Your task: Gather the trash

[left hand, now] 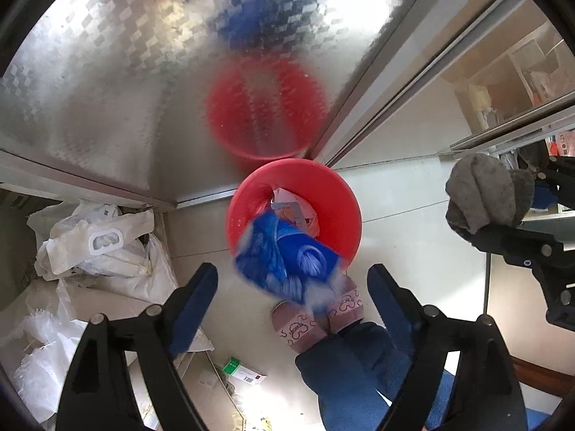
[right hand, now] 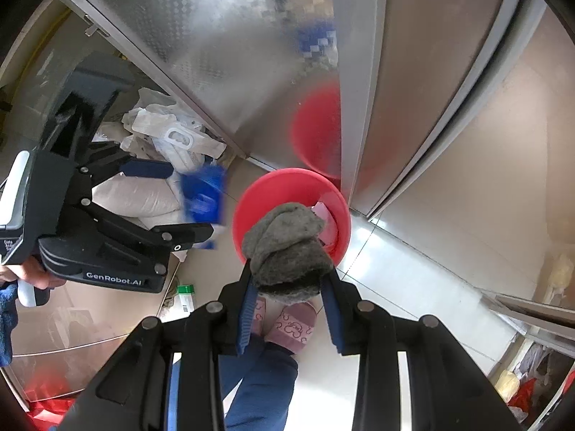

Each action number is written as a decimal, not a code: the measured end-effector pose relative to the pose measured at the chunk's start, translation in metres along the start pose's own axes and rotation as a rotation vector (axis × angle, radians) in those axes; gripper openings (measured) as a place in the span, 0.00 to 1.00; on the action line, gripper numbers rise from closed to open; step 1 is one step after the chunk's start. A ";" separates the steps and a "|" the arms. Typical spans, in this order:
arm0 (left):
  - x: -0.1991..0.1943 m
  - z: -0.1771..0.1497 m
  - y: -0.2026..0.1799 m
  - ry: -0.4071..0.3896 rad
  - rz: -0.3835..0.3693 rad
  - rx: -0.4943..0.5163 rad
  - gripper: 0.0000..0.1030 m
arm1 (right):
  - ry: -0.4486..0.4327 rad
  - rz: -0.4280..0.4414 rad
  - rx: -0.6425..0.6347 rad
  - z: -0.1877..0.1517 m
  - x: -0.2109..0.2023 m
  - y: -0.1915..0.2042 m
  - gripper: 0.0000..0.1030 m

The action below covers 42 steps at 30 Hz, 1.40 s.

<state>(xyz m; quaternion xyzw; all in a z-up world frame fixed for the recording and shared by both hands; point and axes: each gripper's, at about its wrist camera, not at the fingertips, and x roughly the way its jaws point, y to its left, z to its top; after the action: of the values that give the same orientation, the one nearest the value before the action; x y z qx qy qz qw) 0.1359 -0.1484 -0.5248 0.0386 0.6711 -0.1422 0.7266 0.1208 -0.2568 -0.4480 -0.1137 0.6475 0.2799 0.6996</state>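
A red bin (left hand: 337, 194) stands on the tiled floor against a steel cabinet, with some paper and plastic inside. Directly above it, my left gripper (left hand: 293, 273) points down with its jaws wide apart. A blue packet (left hand: 287, 262) hangs blurred between the fingers, over the bin's near rim, and touches neither pad. The right wrist view shows this packet (right hand: 203, 197) in the left gripper's (right hand: 194, 201) gap. My right gripper (right hand: 289, 276) is shut on a wad of grey cloth (right hand: 287, 248) above the red bin (right hand: 255, 197). That cloth (left hand: 485, 194) shows at the right in the left wrist view.
Patterned steel cabinet doors (left hand: 125, 82) mirror the bin. White bags (left hand: 104, 248) are piled at the left. A person's pink slippers (left hand: 305, 327) and blue trouser legs stand just near the bin. A green and white box (left hand: 240, 370) lies on the floor.
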 end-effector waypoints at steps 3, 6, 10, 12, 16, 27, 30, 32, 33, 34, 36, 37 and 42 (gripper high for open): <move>0.000 0.002 0.006 0.009 -0.024 -0.021 0.91 | 0.003 -0.007 -0.003 -0.004 -0.001 -0.005 0.31; -0.004 0.002 0.007 -0.005 -0.018 -0.018 1.00 | 0.010 -0.009 0.005 -0.006 0.003 -0.005 0.31; -0.010 0.000 0.012 -0.018 -0.033 -0.032 1.00 | 0.017 -0.007 0.011 -0.006 0.007 -0.001 0.31; -0.013 -0.001 0.014 -0.026 -0.033 -0.036 1.00 | 0.017 -0.009 0.009 -0.006 0.008 0.001 0.31; -0.019 -0.006 0.022 -0.027 -0.032 -0.047 1.00 | 0.021 -0.001 0.009 -0.002 0.014 0.005 0.31; -0.016 -0.024 0.047 0.005 -0.004 -0.065 1.00 | 0.084 -0.011 -0.001 0.014 0.041 0.016 0.39; -0.017 -0.028 0.053 0.008 -0.002 -0.069 1.00 | 0.100 -0.002 0.022 0.016 0.043 0.017 0.58; -0.020 -0.029 0.057 0.002 -0.012 -0.072 1.00 | 0.102 0.014 0.041 0.016 0.045 0.016 0.71; -0.022 -0.030 0.058 -0.001 -0.015 -0.071 1.00 | 0.099 0.012 0.051 0.015 0.045 0.015 0.77; -0.024 -0.031 0.059 -0.003 -0.015 -0.070 1.00 | 0.097 0.015 0.060 0.015 0.045 0.014 0.80; -0.028 -0.031 0.060 -0.006 -0.013 -0.072 1.00 | 0.104 0.003 0.078 0.014 0.046 0.013 0.88; -0.030 -0.032 0.060 -0.011 -0.012 -0.072 1.00 | 0.111 0.003 0.087 0.015 0.047 0.013 0.88; -0.047 -0.033 0.058 -0.023 -0.014 -0.077 1.00 | 0.071 0.019 0.110 0.014 0.026 0.017 0.99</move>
<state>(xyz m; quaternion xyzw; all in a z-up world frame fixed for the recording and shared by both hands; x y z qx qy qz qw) 0.1166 -0.0779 -0.4891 0.0041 0.6678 -0.1217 0.7343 0.1241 -0.2292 -0.4683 -0.0788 0.6875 0.2462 0.6786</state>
